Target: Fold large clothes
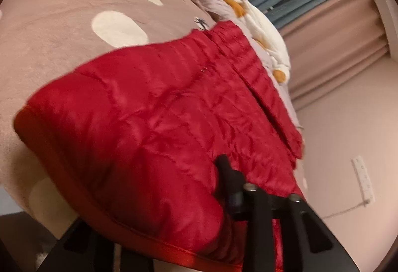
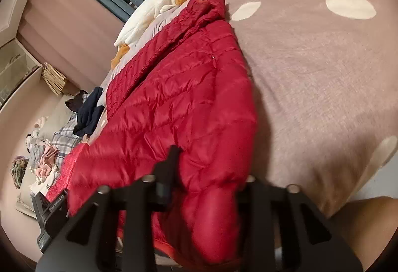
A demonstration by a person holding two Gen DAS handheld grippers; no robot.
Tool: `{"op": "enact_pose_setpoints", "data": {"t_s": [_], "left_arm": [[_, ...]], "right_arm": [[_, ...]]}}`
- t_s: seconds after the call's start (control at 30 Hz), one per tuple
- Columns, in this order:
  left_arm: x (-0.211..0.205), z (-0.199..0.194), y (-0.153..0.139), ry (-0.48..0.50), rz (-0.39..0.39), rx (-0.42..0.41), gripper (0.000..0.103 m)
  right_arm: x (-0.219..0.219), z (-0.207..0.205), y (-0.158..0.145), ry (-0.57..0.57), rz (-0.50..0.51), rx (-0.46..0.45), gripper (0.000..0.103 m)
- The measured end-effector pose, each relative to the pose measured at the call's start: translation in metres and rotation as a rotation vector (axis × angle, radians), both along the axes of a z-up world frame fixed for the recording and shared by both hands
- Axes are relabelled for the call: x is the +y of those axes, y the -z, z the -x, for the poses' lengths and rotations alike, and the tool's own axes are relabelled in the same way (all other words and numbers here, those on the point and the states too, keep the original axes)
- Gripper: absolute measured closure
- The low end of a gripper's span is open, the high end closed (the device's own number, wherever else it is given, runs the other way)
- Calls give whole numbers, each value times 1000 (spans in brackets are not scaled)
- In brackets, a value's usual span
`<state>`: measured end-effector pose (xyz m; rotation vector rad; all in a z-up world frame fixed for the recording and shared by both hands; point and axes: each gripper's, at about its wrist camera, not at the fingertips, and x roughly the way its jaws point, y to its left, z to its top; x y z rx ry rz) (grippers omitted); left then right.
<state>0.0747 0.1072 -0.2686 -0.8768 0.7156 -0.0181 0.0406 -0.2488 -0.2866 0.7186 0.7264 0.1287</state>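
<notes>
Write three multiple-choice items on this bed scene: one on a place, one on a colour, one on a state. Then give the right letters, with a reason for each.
1. Where does the plush duck lie?
A. on the jacket
B. beside the jacket, at the curtain side of the bed
C. on the floor

2. What colour is the jacket?
A. red
B. navy
C. white

3. How does the right tool stand?
A. open, clear of the jacket
B. closed on the jacket's edge
C. closed on the duck

Answers:
1 B: the right wrist view shows it along the jacket's far side, below the curtain.
2 A: the quilted fabric is red in both views.
3 B: red fabric bunches between its fingers.
</notes>
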Motion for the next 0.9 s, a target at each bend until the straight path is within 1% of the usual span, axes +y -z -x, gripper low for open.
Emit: {"op": "enact_pose_setpoints", "data": {"t_s": [0.03, 0.07, 0.1, 0.17, 0.23, 0.27, 0.3, 0.33, 0.37, 0.4, 0.43, 0.5, 0.53, 0.63, 0.7, 0.77, 0.83, 0.87, 0.9], "left_arm": [[-2, 1, -2, -5, -33, 2, 75], [-4, 3, -5, -5, -69, 5, 77], [-10, 4, -9, 5, -114, 6, 78], [-20, 7, -13, 41, -157, -7, 80], [-36, 6, -16, 92, -185, -22, 80], [-45, 4, -15, 118, -197, -20, 80], [-51, 3, -13, 137, -200, -18, 80], [-56, 3, -11, 151, -198, -16, 80], [-59, 3, -9, 160, -194, -11, 80], [-61, 3, -7, 156, -195, -6, 80], [-61, 3, -7, 152, -198, -8, 80], [-59, 2, -8, 151, -185, -6, 80], [-57, 3, -8, 150, -170, -4, 80], [-54, -2, -5, 143, -115, 0, 80], [-52, -3, -2, 139, -93, -1, 80], [-55, -3, -3, 140, -103, -4, 80], [-58, -2, -5, 144, -128, -4, 80], [-59, -2, -5, 144, -132, -5, 80], [-59, -3, -5, 145, -133, -6, 80]], "right_arm": [[-5, -1, 0, 8, -21, -1, 84], [-11, -3, -3, 24, -17, 0, 85], [-17, -4, -9, 50, 18, -6, 86], [-31, -6, -19, 80, 73, -27, 86], [-50, -10, -28, 95, 72, -50, 85], [-57, -12, -30, 99, 62, -51, 80], [-66, -15, -29, 113, 52, -37, 78], [-72, -17, -26, 129, 47, -26, 70], [-79, -16, -22, 151, 40, -14, 55], [-87, -10, -17, 186, 26, -11, 47], [-91, -3, -14, 202, 7, -25, 43], [-99, 9, -9, 208, -61, -56, 41], [-101, 15, -8, 211, -77, -60, 41], [-90, 26, -9, 207, -93, -61, 32], [-75, 30, -7, 191, -93, -50, 31], [-60, 29, -7, 160, -105, -44, 28], [-46, 24, -5, 125, -141, -35, 28], [-40, 20, -3, 97, -176, -27, 27], [-31, 18, 0, 56, -243, -18, 26]]}}
